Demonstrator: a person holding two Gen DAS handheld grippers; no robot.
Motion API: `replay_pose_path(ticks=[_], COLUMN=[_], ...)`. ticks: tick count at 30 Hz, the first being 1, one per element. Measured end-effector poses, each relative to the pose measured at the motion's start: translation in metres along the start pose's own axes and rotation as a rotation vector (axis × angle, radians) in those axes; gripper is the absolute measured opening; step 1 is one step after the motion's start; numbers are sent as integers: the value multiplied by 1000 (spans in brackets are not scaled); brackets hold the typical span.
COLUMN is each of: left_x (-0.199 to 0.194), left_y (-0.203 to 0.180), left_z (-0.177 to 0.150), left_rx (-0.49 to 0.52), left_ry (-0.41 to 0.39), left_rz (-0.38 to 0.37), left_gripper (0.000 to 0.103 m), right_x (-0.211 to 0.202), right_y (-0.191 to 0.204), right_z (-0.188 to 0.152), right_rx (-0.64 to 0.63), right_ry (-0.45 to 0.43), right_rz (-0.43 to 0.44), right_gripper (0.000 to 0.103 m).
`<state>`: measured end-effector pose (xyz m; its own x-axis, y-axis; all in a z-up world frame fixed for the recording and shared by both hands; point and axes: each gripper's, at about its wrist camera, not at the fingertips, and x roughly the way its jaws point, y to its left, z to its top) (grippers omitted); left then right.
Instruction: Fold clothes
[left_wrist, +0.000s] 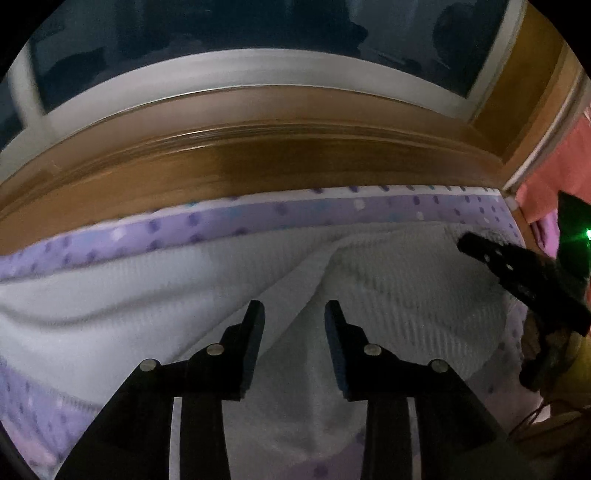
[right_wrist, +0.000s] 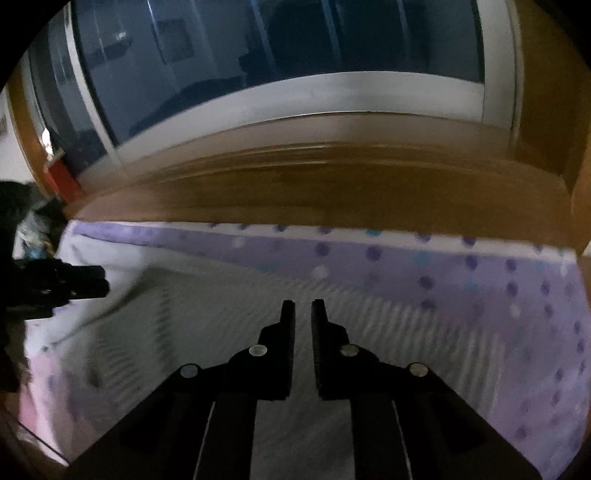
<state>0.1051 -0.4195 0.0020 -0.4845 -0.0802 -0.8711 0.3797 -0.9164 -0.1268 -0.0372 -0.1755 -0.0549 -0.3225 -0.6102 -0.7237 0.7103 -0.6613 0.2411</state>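
the left gripper (left_wrist: 294, 314) hangs over a white ribbed garment (left_wrist: 388, 280), its two black fingers (left_wrist: 255, 332) parted with a clear gap and nothing pinched between them. a raised fold of the white cloth runs up through that gap, but the pads do not press on it; whether the tips brush the fabric cannot be told. in the right wrist view this same gripper shows at the left edge as a dark blurred shape (right_wrist: 74, 282) over the cloth's left part.

the right gripper (right_wrist: 303, 314) has its fingers nearly together, only a narrow slit between the tips. through that slit the ribbed cloth (right_wrist: 221, 332) below can be seen, and no fabric is caught in it. from the left wrist view it comes in from the right as a dark slanted bar (left_wrist: 476, 245), its tip over the garment's far right corner; whether it touches there cannot be told.

the garment lies rumpled on a purple sheet with darker dots (right_wrist: 461, 280), which shows beyond the cloth and to its right. past the sheet's white edge runs a brown wooden ledge (left_wrist: 295, 162), and above that a window with a white frame (right_wrist: 332, 92) and dark glass. both views are blurred and dim.
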Motion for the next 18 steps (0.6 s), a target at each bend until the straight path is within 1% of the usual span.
replay_pose_path(ticks=[2,3,4,5,8,11,14,18], left_x=[-16,-23,-28,-31,-40,-49,-51,-56], left_y=[11,16,21,24,40,60,75,95], left_z=[-17,-26,-34,-43,-71,-96,-114,-130], left_rx=[-43,-61,-76,-89,-133,-169,-184,-146], left_ry=[-14,-19,-22,-22,-6,14,25,28], left_rz=[35,55,76,99,165,207,221,246], left_gripper=[37,41,42,43,43,43,43,43], right_x=[1,0,-2,-4,-13,-25,-32,-32], right_y=[12,18,24,31,53,75,100,129], right_z=[-7,-10,-12,-15,-20,-25,-31,-43], right_rx=[13,9,1,-6,-23,-52,-97,-117], right_ry=[20,23,23,24,15,5,12,36], right_rz=[45,59,69,78,101,125,127,128], right_gripper=[18,19,22,26,33,36,36,36])
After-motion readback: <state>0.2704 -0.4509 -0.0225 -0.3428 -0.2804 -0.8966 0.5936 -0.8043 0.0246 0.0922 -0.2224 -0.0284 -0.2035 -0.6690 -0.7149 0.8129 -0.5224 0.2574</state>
